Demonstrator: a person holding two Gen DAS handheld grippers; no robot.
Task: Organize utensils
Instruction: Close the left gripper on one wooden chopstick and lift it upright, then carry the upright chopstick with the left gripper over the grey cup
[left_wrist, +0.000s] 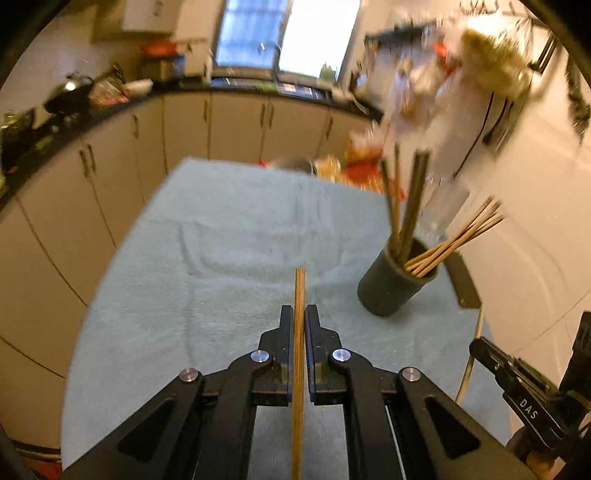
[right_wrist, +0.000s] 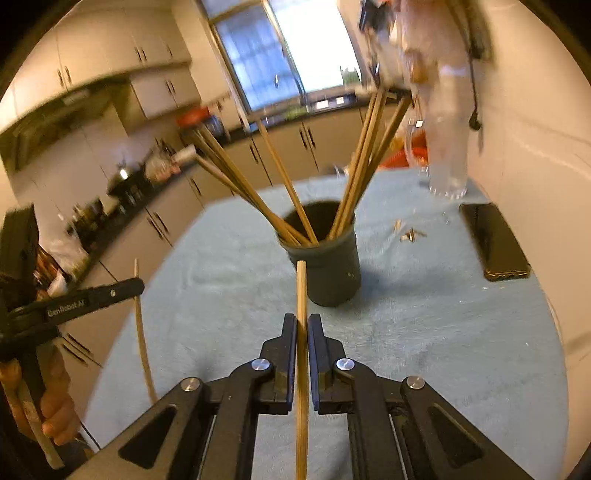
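On the pale green towel (left_wrist: 229, 236) covering the table, a dark round holder (right_wrist: 325, 266) stands upright, crammed with wooden chopsticks (right_wrist: 236, 177) that fan out over its rim to both sides. Above the cloth, the left gripper (left_wrist: 299, 314) is clamped on a darker brown chopstick (left_wrist: 299, 332), which runs straight between the two black jaws and pokes out a little past their tips; from that side the holder sits off to the right and further back on the towel. The right gripper (right_wrist: 302, 321) has its jaws pinched on a paler chopstick (right_wrist: 301, 332), the stick's blunt end pointing toward the holder just ahead and overlapping its front wall in that view, though I cannot tell whether it touches. A black phone (right_wrist: 495, 243) lies flat near the right edge of the cloth, and some small metal bits (right_wrist: 410, 234) rest between it and the holder. A clear glass vessel (right_wrist: 445, 173) stands near the far right corner. A hand (right_wrist: 55, 413) grips the left tool's handle. Cream cabinets (left_wrist: 110, 177) line the kitchen behind.
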